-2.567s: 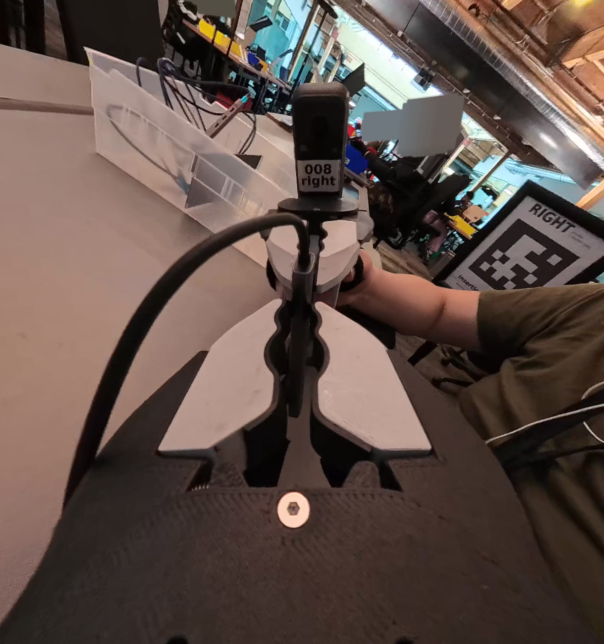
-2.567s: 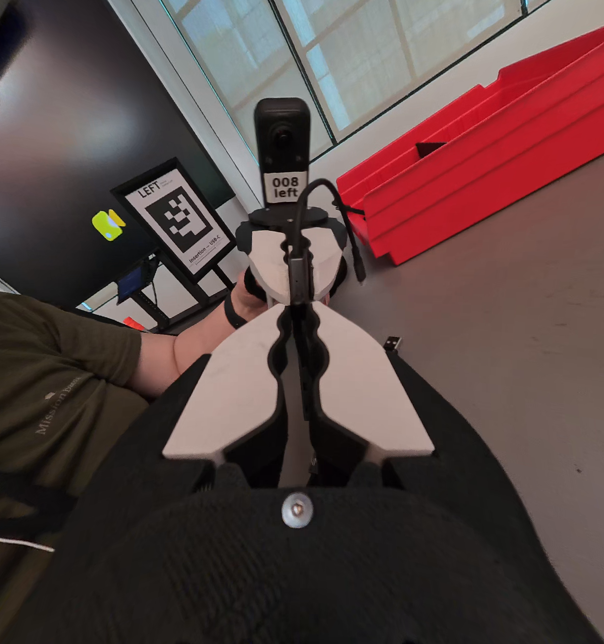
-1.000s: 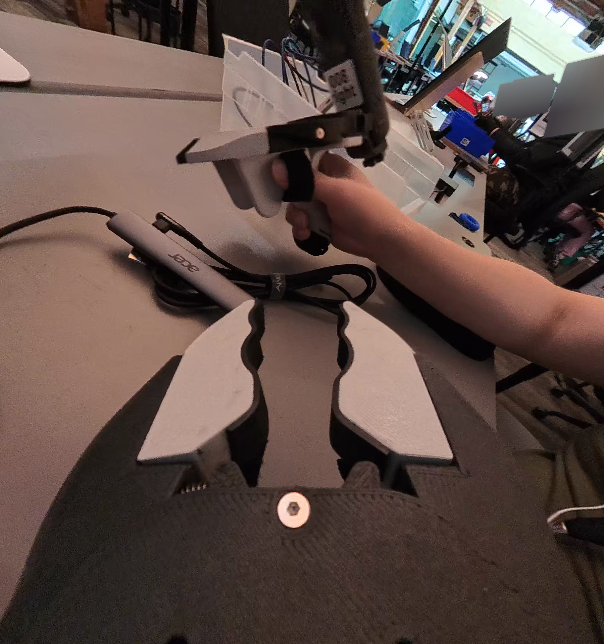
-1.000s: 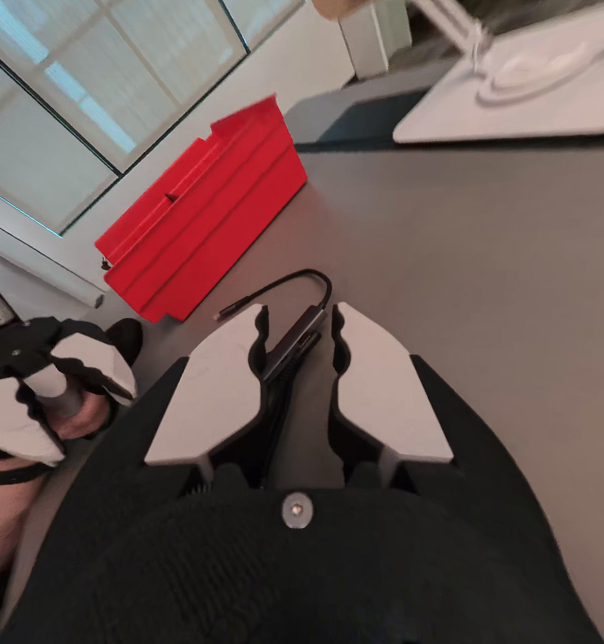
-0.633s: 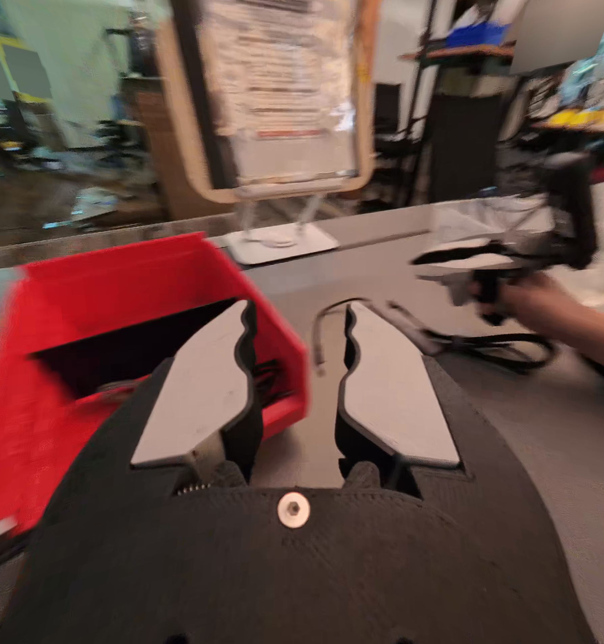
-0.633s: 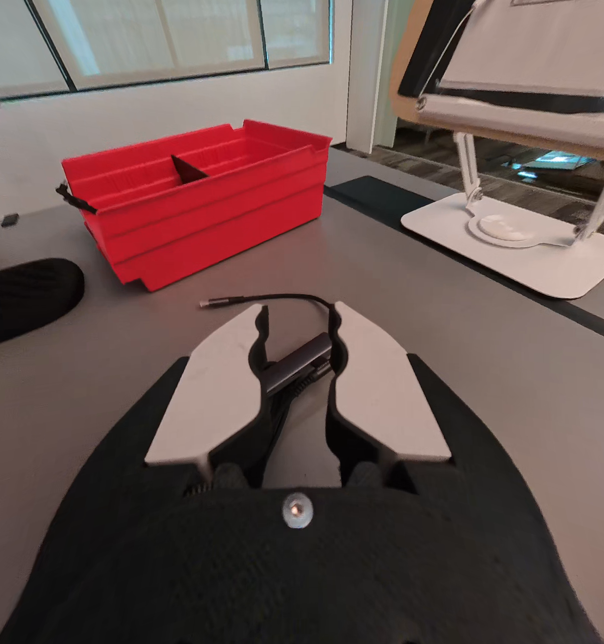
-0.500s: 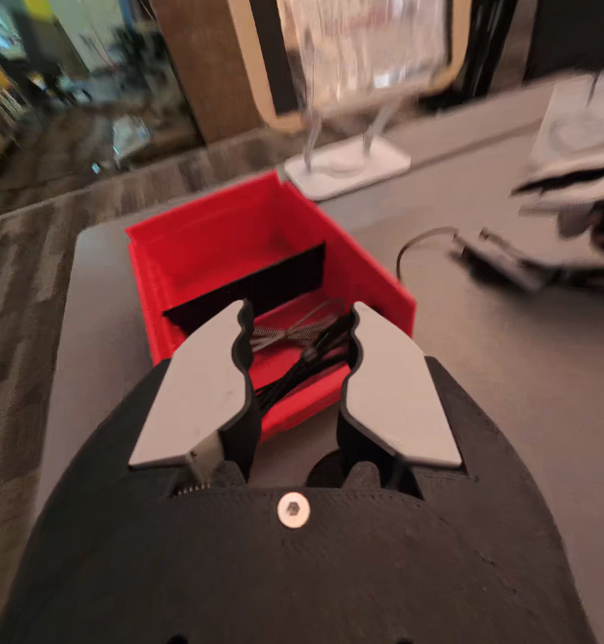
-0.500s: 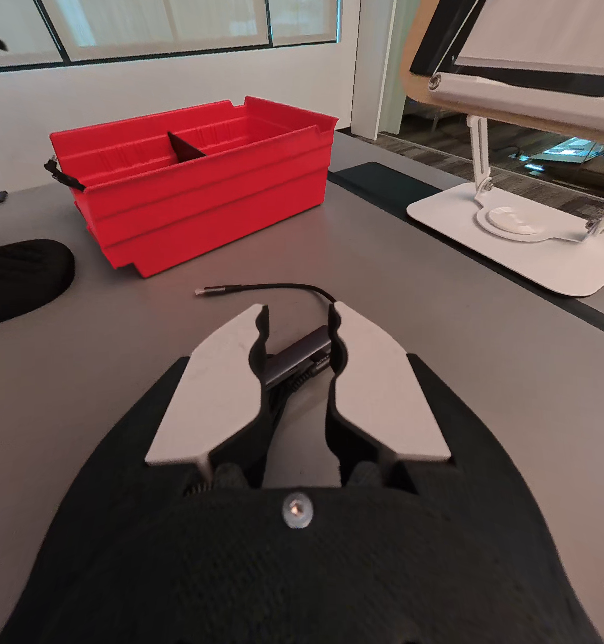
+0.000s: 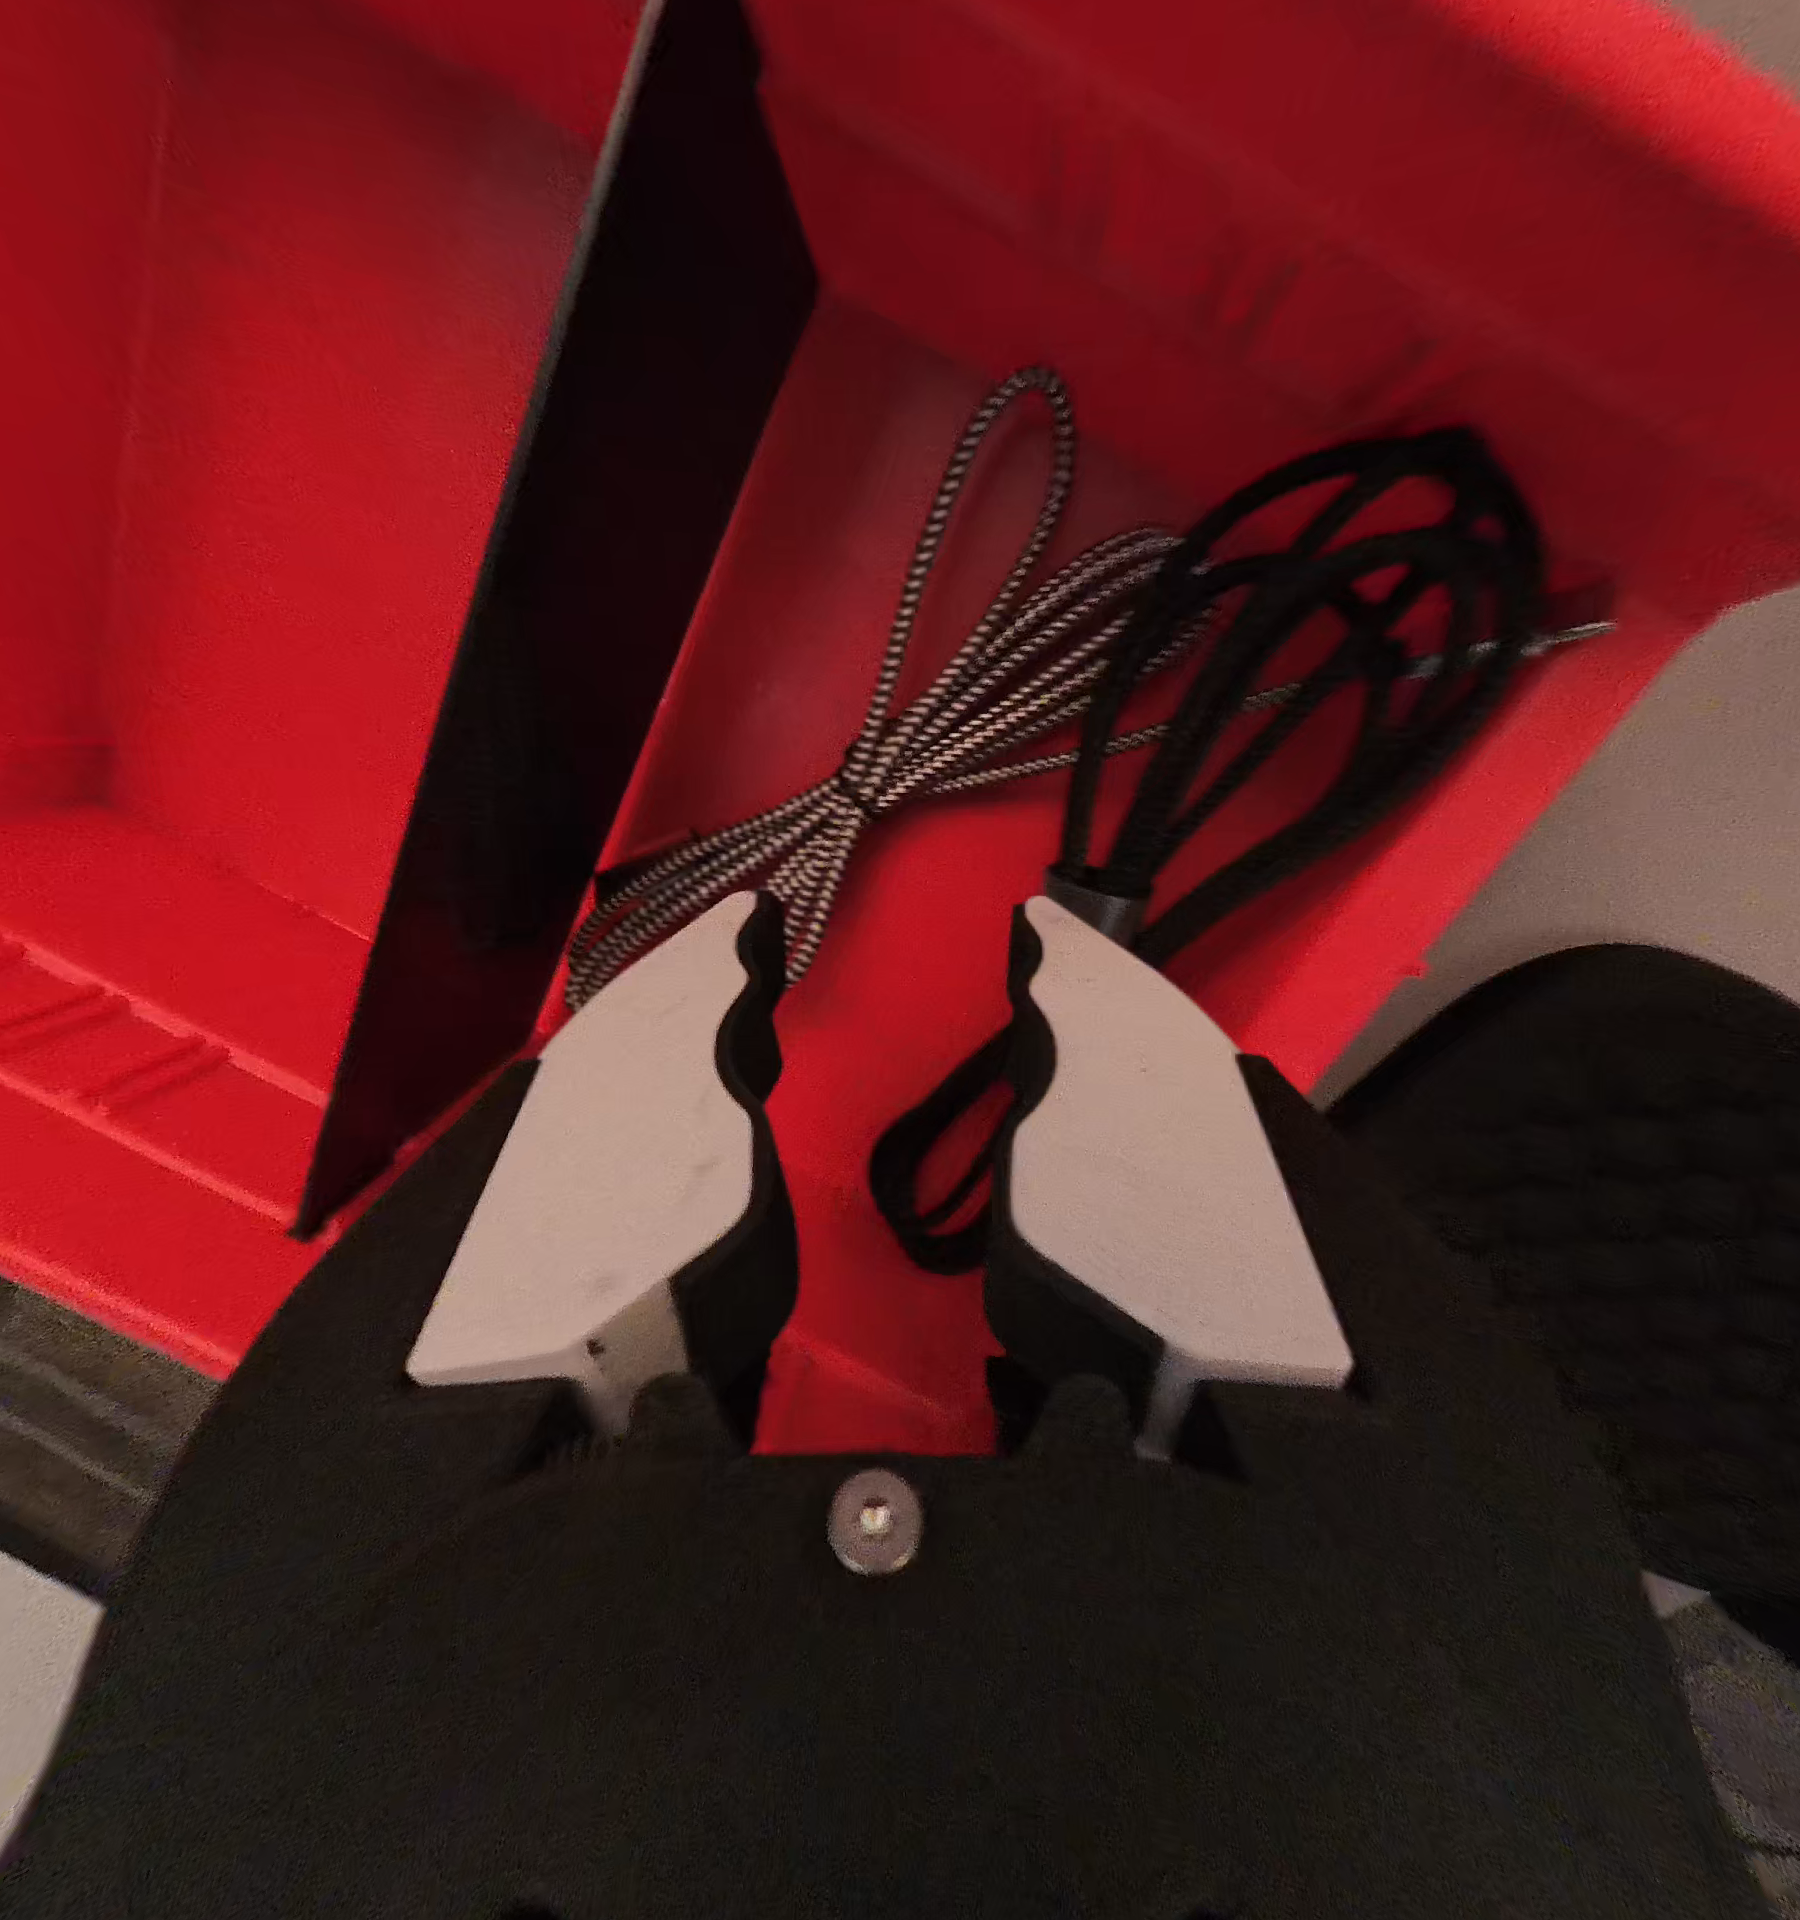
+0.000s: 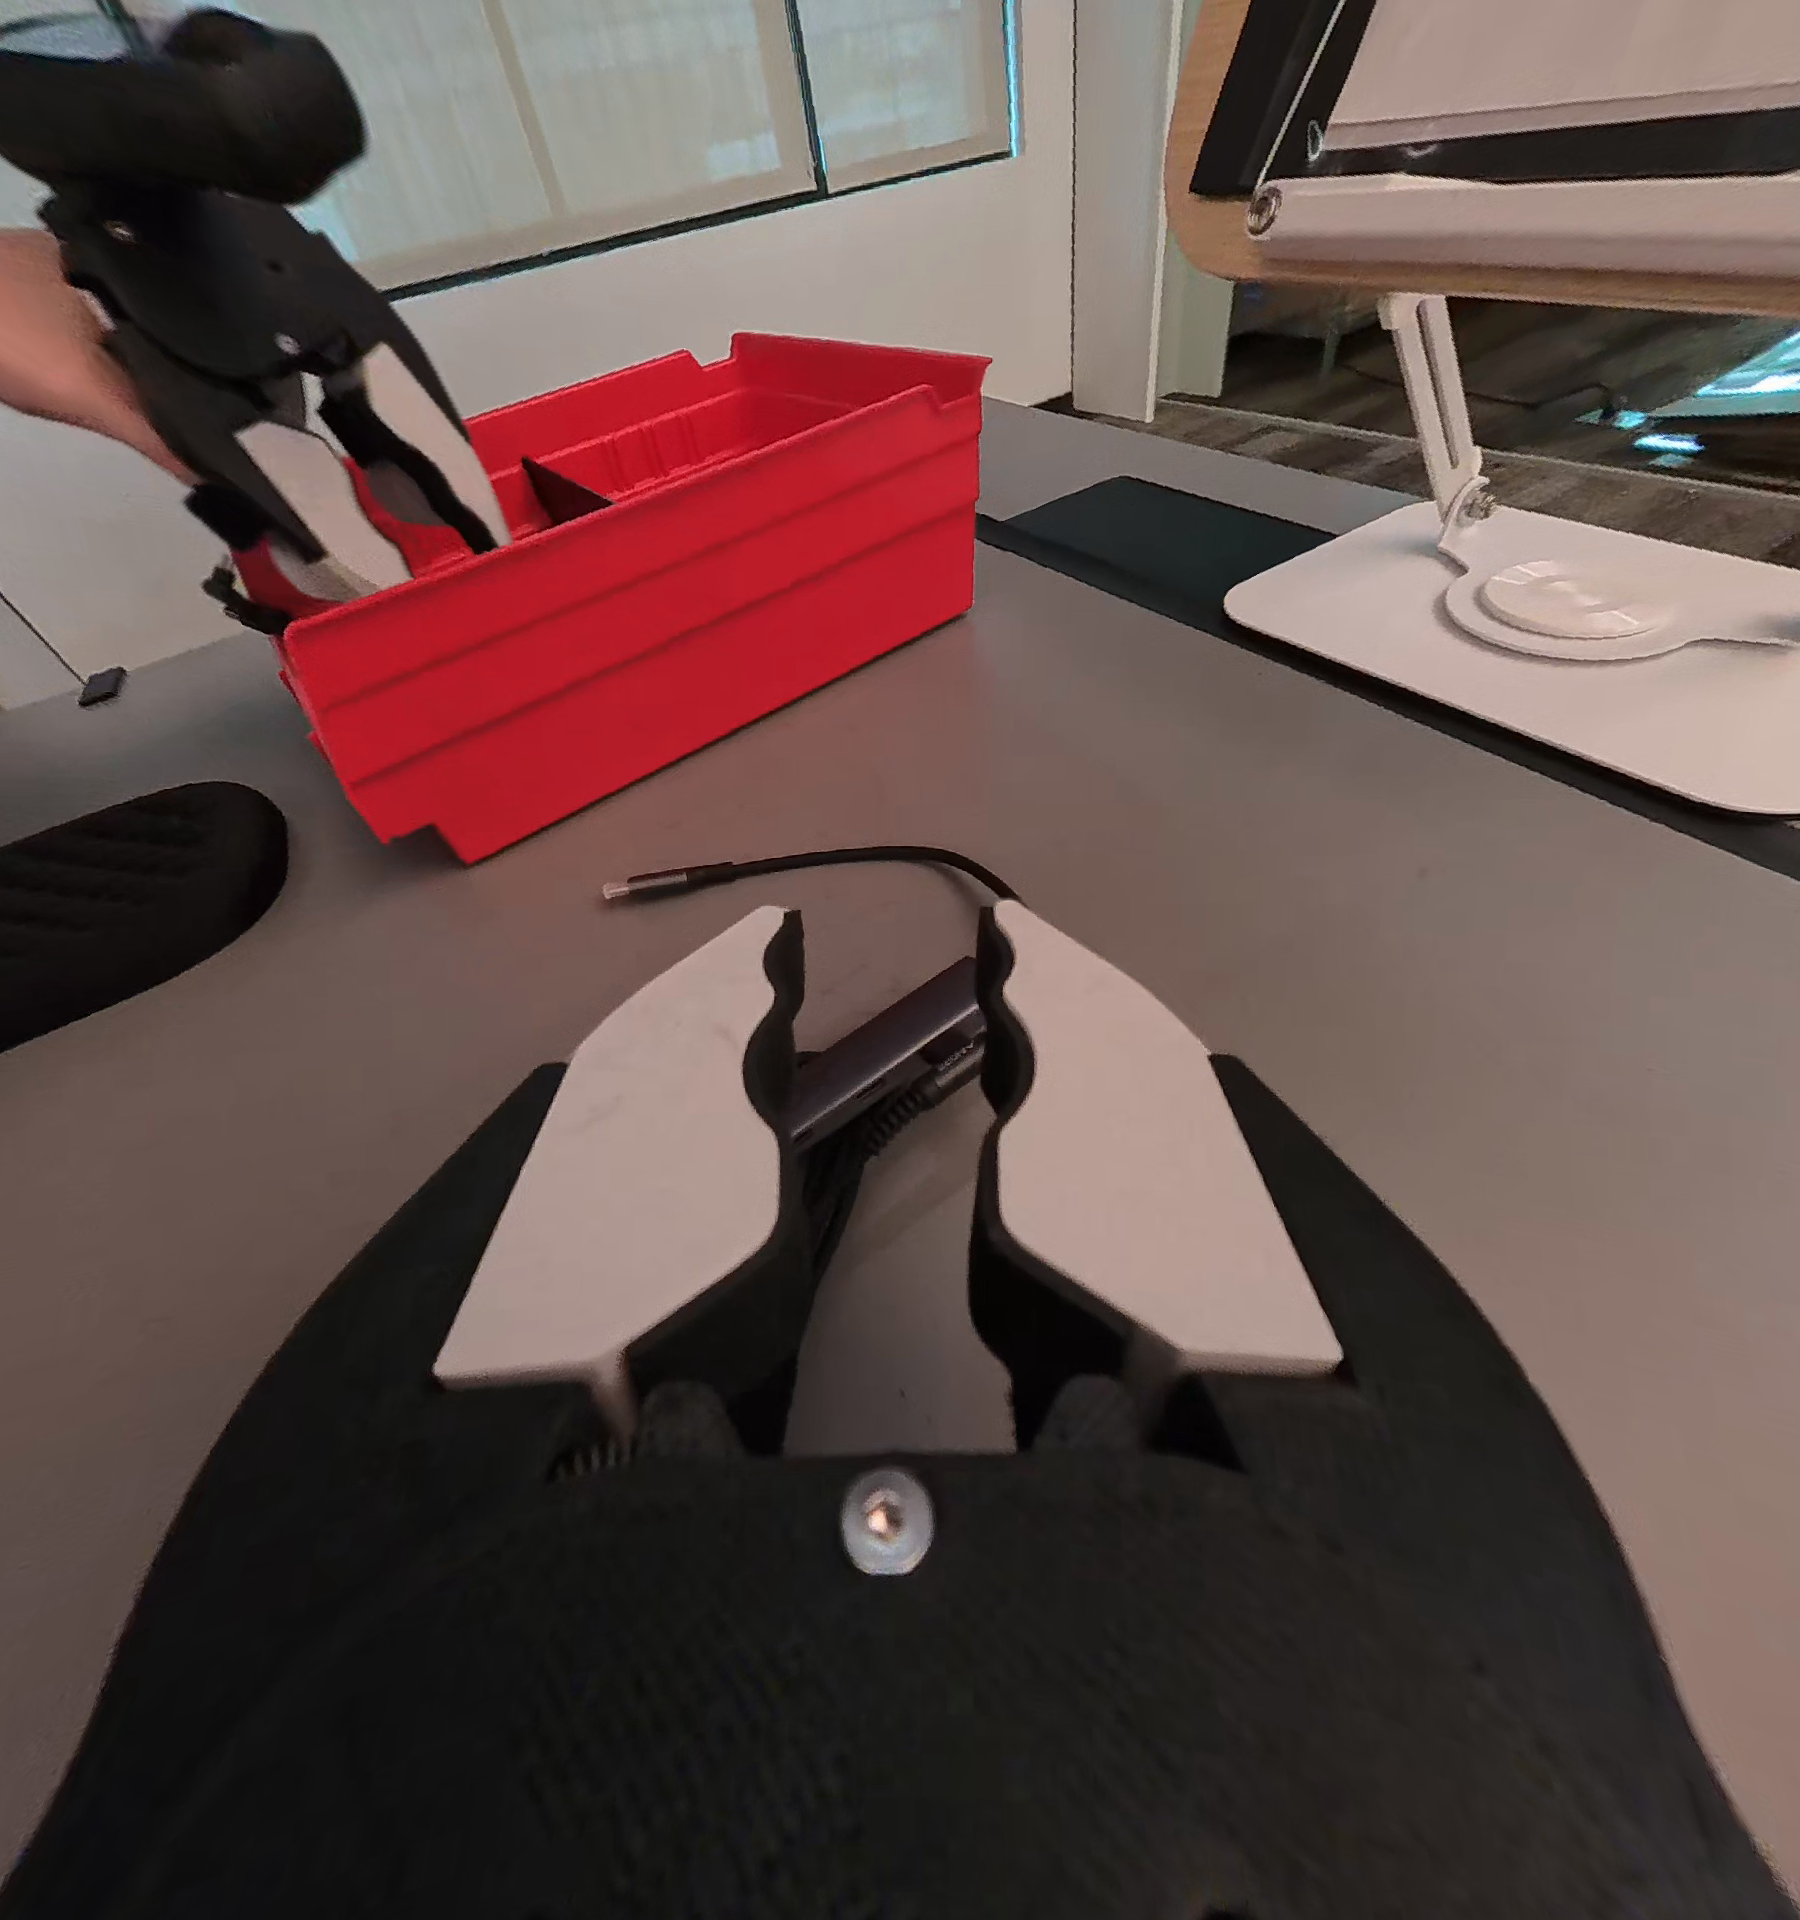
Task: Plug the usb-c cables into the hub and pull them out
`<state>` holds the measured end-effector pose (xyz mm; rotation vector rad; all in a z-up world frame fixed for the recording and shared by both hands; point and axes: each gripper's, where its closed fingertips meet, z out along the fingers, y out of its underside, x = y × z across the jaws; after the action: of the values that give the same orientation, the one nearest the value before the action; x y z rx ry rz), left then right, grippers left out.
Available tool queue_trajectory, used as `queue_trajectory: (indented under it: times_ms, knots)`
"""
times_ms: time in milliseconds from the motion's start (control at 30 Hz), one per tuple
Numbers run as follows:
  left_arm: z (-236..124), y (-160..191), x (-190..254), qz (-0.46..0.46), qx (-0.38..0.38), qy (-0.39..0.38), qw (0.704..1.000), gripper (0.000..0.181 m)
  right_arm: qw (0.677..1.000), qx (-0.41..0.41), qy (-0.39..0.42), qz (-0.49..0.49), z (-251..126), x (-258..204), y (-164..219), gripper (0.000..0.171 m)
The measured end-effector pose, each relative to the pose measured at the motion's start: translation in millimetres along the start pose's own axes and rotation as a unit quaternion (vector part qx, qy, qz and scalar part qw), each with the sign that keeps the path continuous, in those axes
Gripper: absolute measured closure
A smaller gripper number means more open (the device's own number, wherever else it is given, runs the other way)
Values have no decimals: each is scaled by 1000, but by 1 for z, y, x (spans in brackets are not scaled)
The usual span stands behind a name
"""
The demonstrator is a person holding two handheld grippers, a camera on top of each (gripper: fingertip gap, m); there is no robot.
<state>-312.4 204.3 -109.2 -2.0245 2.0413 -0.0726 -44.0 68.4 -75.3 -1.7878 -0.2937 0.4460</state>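
On grey table (image 10: 1291,1039): red bin (image 10: 667,644)

Bin (image 10: 667,665) sits on table (image 10: 1395,1039), far left. Divider (image 9: 605,582) splits it; braided cable (image 9: 937,707) and coiled cable (image 9: 1322,665) lie in the compartment right of it, coiled one on the right. Left tool (image 9: 891,914) tips inside that compartment. Hub (image 10: 891,1060) on table between right tool (image 10: 891,920) fingers, its lead (image 10: 823,868) ahead. Stand base (image 10: 1561,644) far right.
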Motion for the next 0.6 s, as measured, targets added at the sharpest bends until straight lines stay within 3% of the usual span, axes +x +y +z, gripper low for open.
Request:
queue_trajectory:
  times_ms: [33, 367, 467, 600]
  knots:
    - [5, 0, -5, 4, -9, 2, 1000, 141, 1000, -2, -3, 4, 1, 0, 1, 139]
    - [46, 1, -16, 70, -86, 42, 993, 141, 997, 5, -42, 69, 3, -1, 2, 140]
    - [52, 0, -9, 55, -93, 78, 991, 151, 997, 7, -38, 71, 2, 4, 2, 141]
    - [51, 4, -10, 42, -105, 70, 991, 158, 997, 8, -38, 72, 1, 5, 1, 141]
